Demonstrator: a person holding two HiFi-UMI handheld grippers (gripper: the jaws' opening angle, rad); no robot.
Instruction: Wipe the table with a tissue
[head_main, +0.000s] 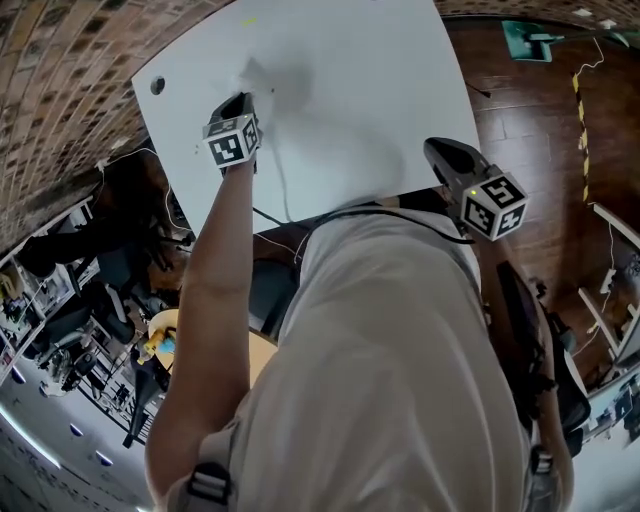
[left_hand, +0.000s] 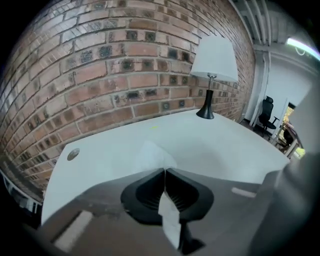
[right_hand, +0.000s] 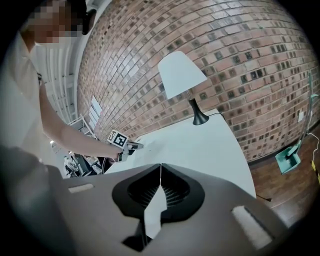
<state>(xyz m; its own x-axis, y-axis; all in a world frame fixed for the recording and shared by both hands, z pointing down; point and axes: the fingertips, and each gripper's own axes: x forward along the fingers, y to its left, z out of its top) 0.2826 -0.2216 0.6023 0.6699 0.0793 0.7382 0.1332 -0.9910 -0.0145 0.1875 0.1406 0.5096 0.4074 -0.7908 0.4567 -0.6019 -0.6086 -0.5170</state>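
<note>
A crumpled white tissue (head_main: 258, 78) lies pressed on the white table (head_main: 370, 90) toward its far left part. My left gripper (head_main: 245, 100) is shut on it. In the left gripper view the tissue (left_hand: 152, 155) bulges out ahead of the closed jaws of the left gripper (left_hand: 164, 172), and a strip of it trails back between them. My right gripper (head_main: 432, 148) hovers at the table's near right edge. In its own view the right gripper (right_hand: 160, 167) has its jaws together with nothing in them. That view also shows the left gripper (right_hand: 122, 142) out over the table (right_hand: 200, 145).
A black-stemmed lamp with a white shade (left_hand: 212, 65) stands at the table's far end by the brick wall (left_hand: 100, 75). A round grommet (head_main: 157, 85) sits near the left corner. Wooden floor (head_main: 540, 120) and a teal dustpan (head_main: 525, 40) lie to the right.
</note>
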